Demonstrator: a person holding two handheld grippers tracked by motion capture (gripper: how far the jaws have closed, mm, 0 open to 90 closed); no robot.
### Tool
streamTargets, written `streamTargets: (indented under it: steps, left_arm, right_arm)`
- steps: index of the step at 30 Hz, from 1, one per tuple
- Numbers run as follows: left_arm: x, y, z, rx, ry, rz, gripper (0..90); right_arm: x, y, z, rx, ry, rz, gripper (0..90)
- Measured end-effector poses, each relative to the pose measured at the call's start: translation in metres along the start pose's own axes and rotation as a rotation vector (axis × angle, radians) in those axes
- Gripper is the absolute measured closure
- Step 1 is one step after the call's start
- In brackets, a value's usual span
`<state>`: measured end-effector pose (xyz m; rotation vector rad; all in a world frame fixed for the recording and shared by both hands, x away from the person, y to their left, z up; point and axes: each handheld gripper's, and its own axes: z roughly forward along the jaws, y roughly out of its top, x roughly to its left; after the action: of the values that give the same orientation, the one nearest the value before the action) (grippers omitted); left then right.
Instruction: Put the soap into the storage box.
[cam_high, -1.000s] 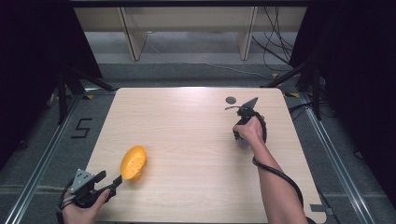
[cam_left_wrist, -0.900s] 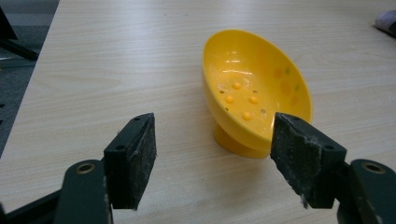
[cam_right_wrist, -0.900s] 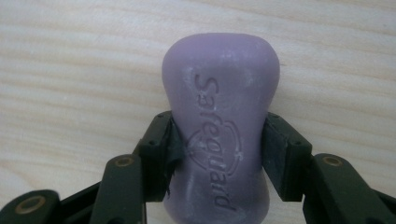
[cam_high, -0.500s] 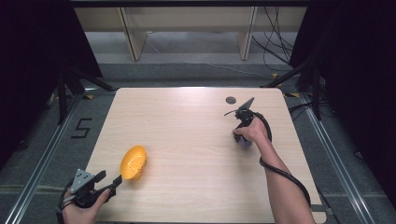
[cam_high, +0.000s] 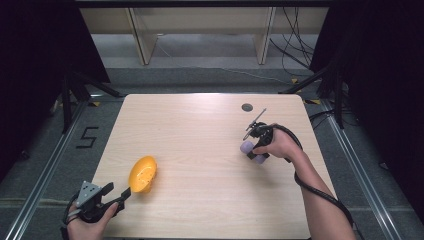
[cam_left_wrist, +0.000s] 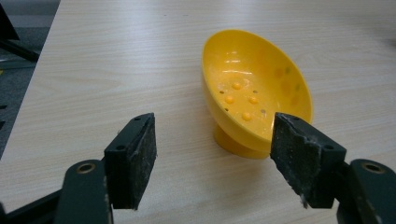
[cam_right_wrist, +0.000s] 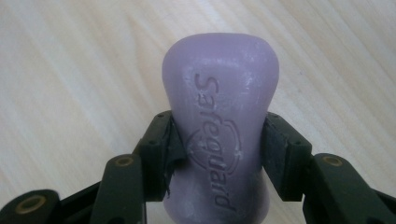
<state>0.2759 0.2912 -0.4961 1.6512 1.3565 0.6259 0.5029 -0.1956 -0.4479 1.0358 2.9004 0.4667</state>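
Observation:
A yellow soap dish (cam_high: 142, 173) (cam_left_wrist: 254, 100) with small bumps and holes inside sits tilted on the wooden table (cam_high: 200, 150) at the front left. My left gripper (cam_high: 122, 196) (cam_left_wrist: 215, 163) is open just short of the dish, its jaws to either side of the near rim. A purple bar of soap (cam_high: 247, 147) (cam_right_wrist: 219, 126) stamped with a brand name is held on the right side of the table. My right gripper (cam_high: 253, 150) (cam_right_wrist: 217, 147) is shut on it at its lower half.
A small dark round hole (cam_high: 247, 107) lies in the table's far right part. Cables (cam_high: 320, 190) trail from the right gripper along the forearm. Dark stands and floor surround the table; a shelf frame (cam_high: 200, 30) stands behind it.
My right gripper has lowered and come nearer and slightly left with the purple soap held in it. The left gripper and the yellow dish have stayed put.

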Motion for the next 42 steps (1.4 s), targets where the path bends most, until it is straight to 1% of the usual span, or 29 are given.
streamTargets:
  steps: [2,4,7,9,11,13,14,16,17,18,20,22,23,26,27,28,30,31,32,33,34,35,36,37,38,39,40,41,42]
  left_arm:
    - [0.0,0.0,-0.001,0.004,0.0,0.01,30.9]
    - [-0.001,0.001,-0.001,0.0,-0.002,0.003,32.7]
    - [-0.001,0.001,-0.002,-0.013,-0.005,-0.001,33.0]
    - [-0.001,0.002,-0.004,-0.007,0.011,-0.001,33.0]
    - [0.0,0.001,-0.003,-0.012,0.004,0.001,33.0]
    - [0.0,0.001,-0.003,-0.01,0.009,0.003,33.0]
    - [0.0,0.001,-0.003,-0.011,0.007,0.002,33.0]
    - [-0.001,0.002,-0.004,-0.008,0.019,0.004,32.9]
    - [0.0,0.002,-0.004,-0.015,0.014,0.007,33.0]
    - [0.0,0.002,-0.004,-0.015,0.015,0.008,32.9]
    - [0.0,0.002,-0.004,-0.015,0.016,0.007,32.9]
    - [0.0,0.002,-0.004,-0.01,0.023,0.007,32.9]
    - [0.0,0.002,-0.005,-0.015,0.022,0.007,32.8]
    - [-0.002,0.005,-0.008,-0.04,0.029,0.002,32.5]
    - [-0.003,0.007,-0.009,-0.043,0.027,0.004,32.4]
    - [-0.005,0.009,-0.01,-0.044,0.018,0.006,32.3]
    - [-0.011,0.013,-0.011,-0.038,-0.005,0.017,32.2]
    - [-0.014,0.015,-0.011,-0.036,-0.025,0.017,32.2]
    - [-0.017,0.018,-0.012,-0.037,-0.041,0.02,32.2]
    - [-0.023,0.022,-0.012,-0.037,-0.058,0.036,32.4]
    - [-0.023,0.022,-0.012,-0.037,-0.058,0.036,32.6]
    - [-0.033,0.03,-0.011,-0.039,-0.106,0.036,32.6]
    - [-0.039,0.034,-0.011,-0.045,-0.131,0.039,32.6]
    - [-0.046,0.038,-0.009,-0.043,-0.156,0.048,32.5]
    - [-0.05,0.042,-0.009,-0.031,-0.172,0.062,32.4]
    - [-0.057,0.046,-0.007,-0.015,-0.204,0.071,32.1]
    - [-0.064,0.05,-0.004,0.007,-0.237,0.079,31.8]
    - [-0.073,0.055,0.0,0.041,-0.272,0.108,31.4]
    - [-0.079,0.058,0.003,0.064,-0.289,0.109,31.0]
  right_arm:
    - [0.006,-0.003,-0.004,-0.002,-0.005,-0.064,49.9]
    - [0.013,-0.007,-0.01,-0.011,0.006,-0.161,50.0]
    - [0.022,-0.012,-0.015,-0.011,0.005,-0.27,50.0]
    - [0.03,-0.016,-0.019,-0.017,-0.015,-0.338,50.0]
    - [0.037,-0.02,-0.021,-0.033,-0.031,-0.4,50.0]
    - [0.046,-0.025,-0.023,-0.041,-0.055,-0.424,50.0]
    - [0.05,-0.027,-0.023,-0.051,-0.071,-0.474,50.0]
    - [0.058,-0.032,-0.025,-0.061,-0.1,-0.464,50.0]
    - [0.061,-0.034,-0.027,-0.078,-0.108,-0.482,50.0]
    - [0.065,-0.036,-0.028,-0.105,-0.157,-0.511,50.0]
    - [0.07,-0.039,-0.031,-0.124,-0.177,-0.558,50.0]
    - [0.076,-0.042,-0.034,-0.14,-0.202,-0.566,50.0]
    - [0.081,-0.045,-0.035,-0.144,-0.216,-0.548,50.0]
    - [0.092,-0.051,-0.039,-0.168,-0.247,-0.546,50.0]
    - [0.094,-0.051,-0.039,-0.182,-0.255,-0.57,49.9]
    - [0.098,-0.054,-0.041,-0.187,-0.269,-0.552,50.0]
    - [0.105,-0.056,-0.043,-0.208,-0.283,-0.581,50.0]
    - [0.11,-0.058,-0.043,-0.218,-0.298,-0.558,49.9]
    - [0.113,-0.059,-0.044,-0.229,-0.307,-0.583,50.0]
    - [0.117,-0.061,-0.045,-0.24,-0.316,-0.587,49.9]
    - [0.117,-0.061,-0.045,-0.24,-0.316,-0.587,49.9]
    - [0.126,-0.065,-0.046,-0.262,-0.338,-0.607,49.9]
    - [0.131,-0.068,-0.047,-0.263,-0.355,-0.593,50.0]
    - [0.133,-0.068,-0.047,-0.263,-0.372,-0.638,50.0]
    - [0.137,-0.07,-0.047,-0.267,-0.385,-0.65,50.0]
    - [0.141,-0.072,-0.048,-0.262,-0.403,-0.629,50.0]
    - [0.145,-0.074,-0.047,-0.265,-0.416,-0.641,50.0]
    - [0.148,-0.075,-0.046,-0.266,-0.428,-0.686,50.0]
    - [0.152,-0.077,-0.045,-0.266,-0.437,-0.703,50.0]
